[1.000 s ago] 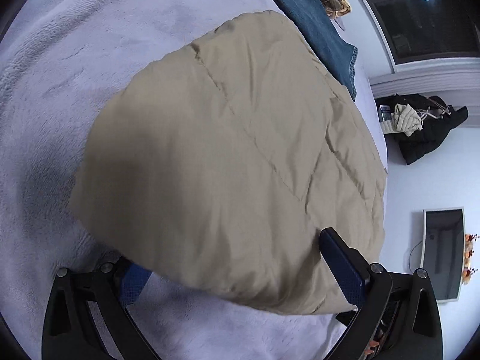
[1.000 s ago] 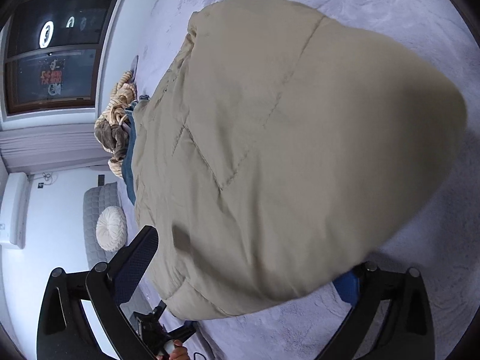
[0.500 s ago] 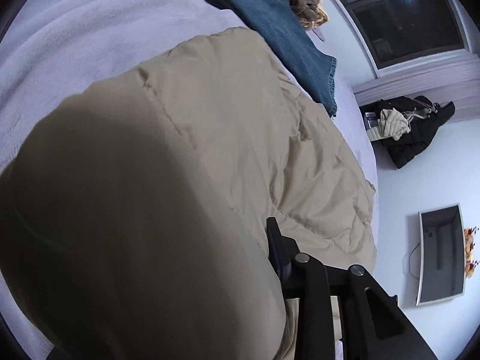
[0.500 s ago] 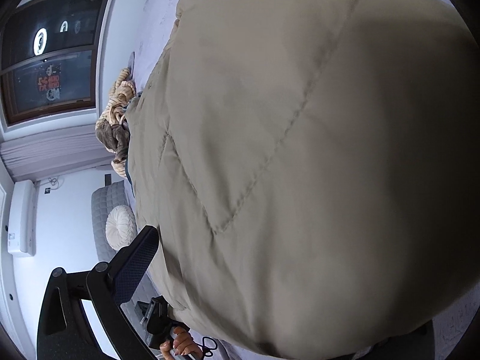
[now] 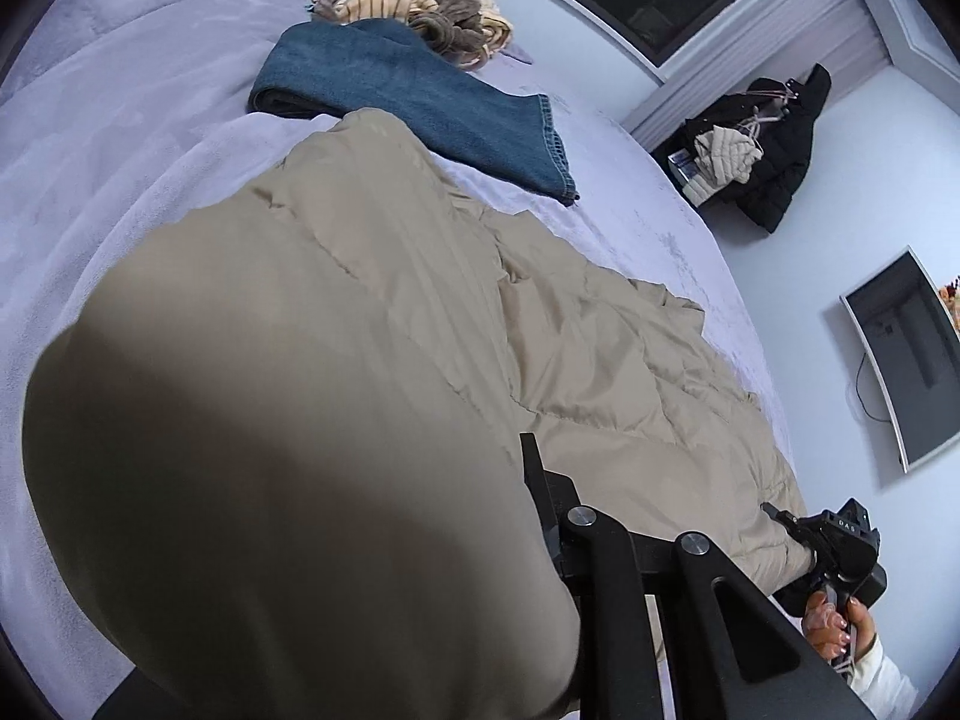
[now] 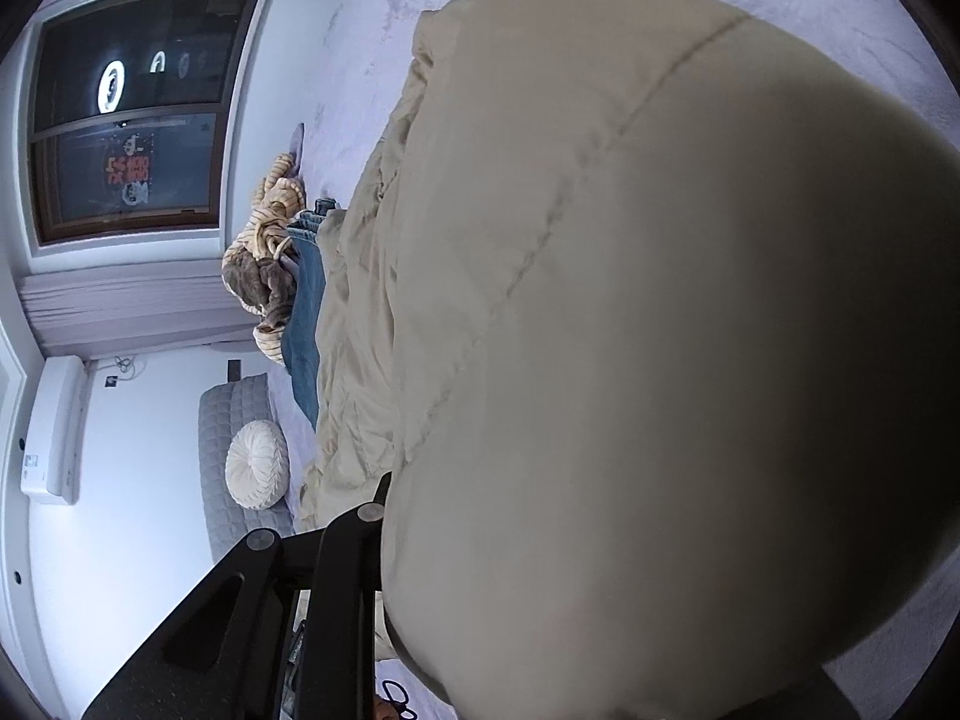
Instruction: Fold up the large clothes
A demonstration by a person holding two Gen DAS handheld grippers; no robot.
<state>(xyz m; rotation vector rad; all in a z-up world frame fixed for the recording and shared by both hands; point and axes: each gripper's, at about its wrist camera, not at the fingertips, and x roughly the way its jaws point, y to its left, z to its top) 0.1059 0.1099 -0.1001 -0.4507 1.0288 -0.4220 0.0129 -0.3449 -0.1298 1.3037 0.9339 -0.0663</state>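
Both claws are closing on the beige quilted jacket (image 5: 372,360): the left gripper (image 5: 528,516) has its edge bunched between the jaws, and the right gripper (image 6: 384,516) pinches another part, the cloth billowing over each lens. Beyond, the jacket trails across the lavender bed (image 5: 120,138). Farther off lie folded jeans (image 5: 420,108), then a striped garment (image 5: 420,6).

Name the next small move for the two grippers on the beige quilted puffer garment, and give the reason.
Probably carry the lifted near edge forward, toward the folded blue denim jeans, and lay it over the rest. Both the left gripper and the right gripper are closing on the beige quilted puffer garment, whose near end billows up at each camera while its far half lies flat on the lilac fleece bedspread.
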